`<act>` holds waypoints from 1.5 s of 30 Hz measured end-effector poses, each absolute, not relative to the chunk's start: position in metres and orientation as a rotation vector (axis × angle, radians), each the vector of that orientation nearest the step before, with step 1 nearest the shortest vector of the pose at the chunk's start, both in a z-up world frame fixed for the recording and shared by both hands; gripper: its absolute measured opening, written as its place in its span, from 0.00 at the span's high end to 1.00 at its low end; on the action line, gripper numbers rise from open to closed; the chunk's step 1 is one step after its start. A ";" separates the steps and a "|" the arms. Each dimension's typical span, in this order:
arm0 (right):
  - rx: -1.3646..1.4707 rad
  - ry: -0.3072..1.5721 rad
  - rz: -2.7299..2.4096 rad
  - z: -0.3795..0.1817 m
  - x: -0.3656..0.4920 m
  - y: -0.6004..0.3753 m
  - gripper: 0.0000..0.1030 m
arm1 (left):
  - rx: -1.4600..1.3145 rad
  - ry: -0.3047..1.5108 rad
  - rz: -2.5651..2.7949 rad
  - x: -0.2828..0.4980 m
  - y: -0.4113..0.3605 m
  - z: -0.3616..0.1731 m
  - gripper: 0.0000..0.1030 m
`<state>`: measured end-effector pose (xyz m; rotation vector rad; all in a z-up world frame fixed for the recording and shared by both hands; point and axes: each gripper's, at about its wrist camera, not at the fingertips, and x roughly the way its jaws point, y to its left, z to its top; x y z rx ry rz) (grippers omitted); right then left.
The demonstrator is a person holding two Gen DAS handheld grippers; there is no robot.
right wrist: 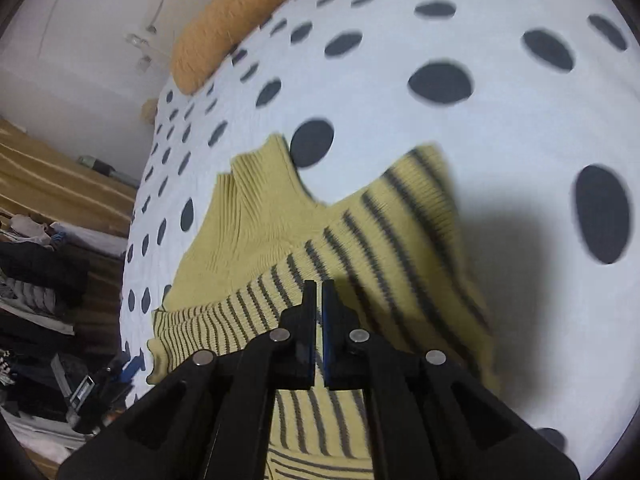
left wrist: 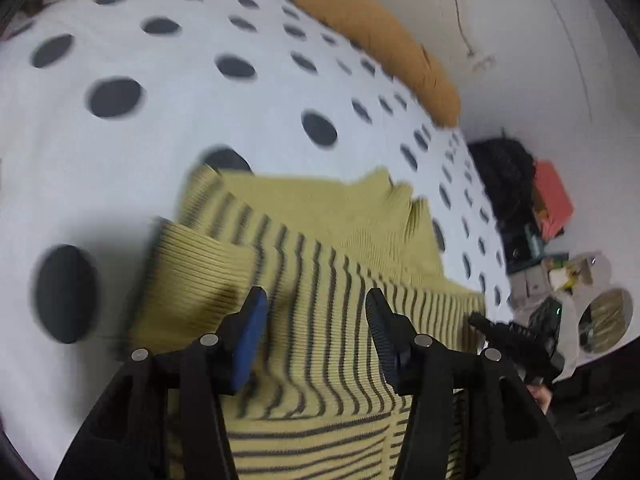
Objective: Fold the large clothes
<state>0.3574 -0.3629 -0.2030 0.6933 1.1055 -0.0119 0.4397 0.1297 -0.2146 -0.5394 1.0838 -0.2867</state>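
Observation:
A yellow-green knit sweater with dark stripes (left wrist: 320, 280) lies partly folded on a white bedspread with dark dots (left wrist: 160, 128). It also shows in the right wrist view (right wrist: 360, 248), with its plain ribbed collar toward the far left. My left gripper (left wrist: 316, 304) is open and empty, hovering just above the striped part. My right gripper (right wrist: 319, 292) has its jaws nearly together above the striped fabric; I cannot tell whether any cloth is pinched between them. The right gripper also shows at the sweater's right edge in the left wrist view (left wrist: 504, 332).
An orange bolster pillow (left wrist: 380, 44) lies along the far edge of the bed by the white wall. Past the bed's edge are piled clothes and clutter (right wrist: 40, 300), and dark bags with a red box (left wrist: 552, 196).

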 end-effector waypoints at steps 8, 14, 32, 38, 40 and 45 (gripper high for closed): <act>0.620 1.103 -0.253 -0.217 0.366 -0.407 1.00 | -0.537 1.147 -0.045 0.467 0.164 -0.244 0.99; 0.545 1.060 -0.052 -0.169 0.303 -0.378 0.98 | -0.466 1.014 -0.137 0.403 0.160 -0.190 0.37; 0.178 1.295 -0.152 -0.203 0.173 -0.354 0.47 | -0.271 1.211 -0.001 0.275 0.164 -0.240 0.20; 0.245 1.349 -0.171 -0.227 0.167 -0.345 0.88 | -0.171 1.245 0.051 0.250 0.157 -0.252 0.62; 0.356 1.319 -0.176 -0.214 0.155 -0.358 0.89 | -0.273 1.249 0.031 0.241 0.166 -0.247 0.77; 0.460 1.353 -0.147 -0.226 0.127 -0.374 0.77 | -0.373 1.251 -0.008 0.214 0.185 -0.257 0.65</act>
